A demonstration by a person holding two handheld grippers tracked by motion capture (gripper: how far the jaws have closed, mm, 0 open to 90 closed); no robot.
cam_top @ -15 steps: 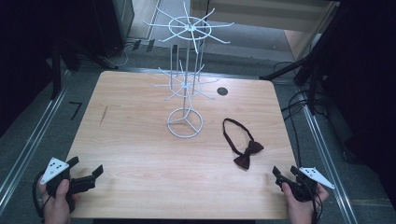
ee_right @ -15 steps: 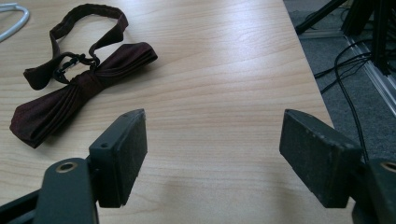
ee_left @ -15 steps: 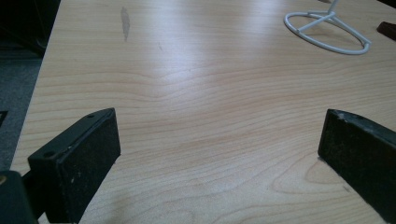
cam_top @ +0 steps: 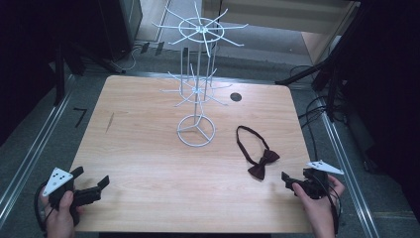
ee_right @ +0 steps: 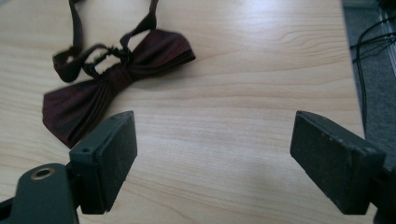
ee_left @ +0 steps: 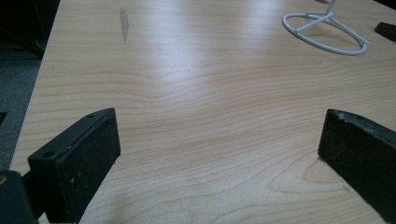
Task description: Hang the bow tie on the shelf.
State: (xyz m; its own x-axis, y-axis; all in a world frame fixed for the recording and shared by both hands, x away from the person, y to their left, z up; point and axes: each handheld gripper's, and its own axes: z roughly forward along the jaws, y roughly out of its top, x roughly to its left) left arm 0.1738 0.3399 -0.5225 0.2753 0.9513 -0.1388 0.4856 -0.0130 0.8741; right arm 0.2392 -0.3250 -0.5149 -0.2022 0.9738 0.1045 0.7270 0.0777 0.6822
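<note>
A dark red bow tie [cam_top: 261, 162] with a thin strap loop lies flat on the wooden table [cam_top: 148, 163], right of centre. In the right gripper view the bow tie [ee_right: 116, 74] lies just ahead and left of the jaws. My right gripper [cam_top: 293, 179] [ee_right: 215, 135] is open near the table's front right corner, a short way right of the tie, with nothing between its pads. At the front left corner my left gripper [cam_top: 91, 179] [ee_left: 219, 135] is open over bare wood. A white wire display stand [cam_top: 197, 99] rises at the table's middle back.
The stand's ring base [ee_left: 327, 35] sits far ahead and right of the left jaws. A small black round hole [cam_top: 236, 97] is in the tabletop behind the tie. Metal rails and cables [cam_top: 317, 114] run along the table's sides.
My right gripper has edged forward, towards the bow tie. The left gripper has barely moved, and the tie and stand lie as before.
</note>
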